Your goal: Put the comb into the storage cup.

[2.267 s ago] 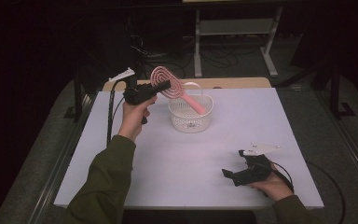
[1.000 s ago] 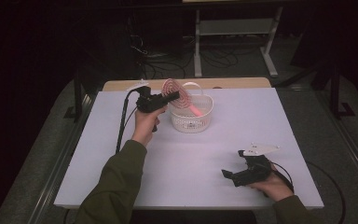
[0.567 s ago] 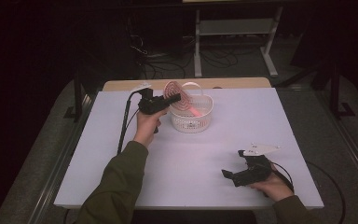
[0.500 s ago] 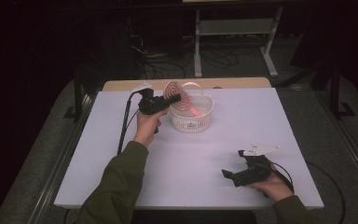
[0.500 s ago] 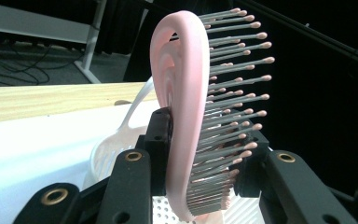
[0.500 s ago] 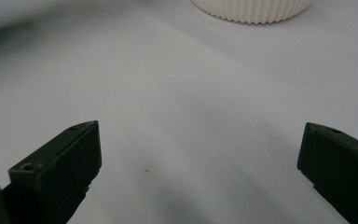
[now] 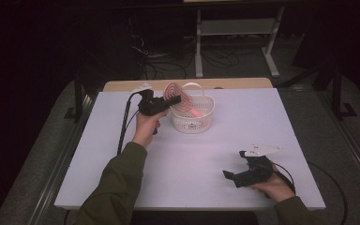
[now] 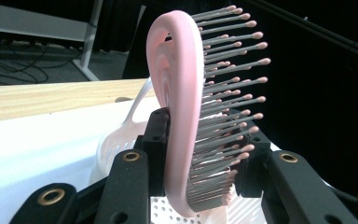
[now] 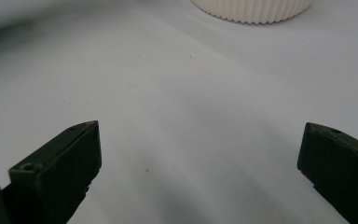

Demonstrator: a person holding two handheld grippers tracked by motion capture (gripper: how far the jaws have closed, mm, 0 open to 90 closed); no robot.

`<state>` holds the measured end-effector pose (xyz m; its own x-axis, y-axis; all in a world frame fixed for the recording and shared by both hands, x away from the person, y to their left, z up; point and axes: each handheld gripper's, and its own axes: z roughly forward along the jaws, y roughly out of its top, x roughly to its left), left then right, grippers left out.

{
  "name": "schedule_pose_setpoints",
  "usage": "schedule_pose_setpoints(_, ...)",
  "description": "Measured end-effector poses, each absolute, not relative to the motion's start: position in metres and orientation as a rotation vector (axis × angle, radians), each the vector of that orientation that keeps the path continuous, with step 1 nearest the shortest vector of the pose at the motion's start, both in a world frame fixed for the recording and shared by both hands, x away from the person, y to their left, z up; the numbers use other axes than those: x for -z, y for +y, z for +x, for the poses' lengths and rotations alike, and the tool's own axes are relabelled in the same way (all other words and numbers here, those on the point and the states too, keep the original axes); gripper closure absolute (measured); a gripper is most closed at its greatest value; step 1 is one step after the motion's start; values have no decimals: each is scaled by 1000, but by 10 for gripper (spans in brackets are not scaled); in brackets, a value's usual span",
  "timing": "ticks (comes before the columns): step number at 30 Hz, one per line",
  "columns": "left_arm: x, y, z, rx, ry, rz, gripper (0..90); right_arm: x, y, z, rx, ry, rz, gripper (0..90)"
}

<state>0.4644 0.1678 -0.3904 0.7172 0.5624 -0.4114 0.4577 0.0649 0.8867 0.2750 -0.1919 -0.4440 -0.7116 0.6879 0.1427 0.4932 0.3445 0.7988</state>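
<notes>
No legible brands, labels or writing anywhere. Nearest, at the front right of the white table [image 7: 98, 178]: right gripper [image 7: 232, 176] resting low on the surface in the person's right hand [image 7: 275, 186], jaws spread wide with nothing between, grey three-cornered plate on top, cable trailing off to the right. Bare matte tabletop between the black jaw tips in the right gripper view, ribbed white base of the basket [image 9: 251, 9] at the top edge. Farther back, left of centre: left gripper [image 7: 172, 101] held up in the left hand [image 7: 145, 127], olive sleeve [image 7: 115, 187] running in from the bottom edge, jaws clamped on the pink brush [image 8: 182, 107]. Brush head an open-loop oval of smooth pink plastic, edge-on in the left gripper view, rows of grey pins with small pink ball tips pointing right. Brush head upright at the left rim of the white basket [image 7: 205, 123], pink handle slanting down inside it. Basket round, perforated plastic, thin hoop handle standing up; other contents not discernible. Behind the table, a pale wood strip [image 7: 234, 83], then dark floor with cables and a light metal stand [image 7: 234, 28].
</notes>
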Motion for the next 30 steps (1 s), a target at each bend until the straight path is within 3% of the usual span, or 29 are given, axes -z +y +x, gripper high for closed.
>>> schedule_pose_setpoints(30, 395, 176, 467, -143, 873, 1593, 576, 446, -192, 276, -1295, 2391, 1064, 0)
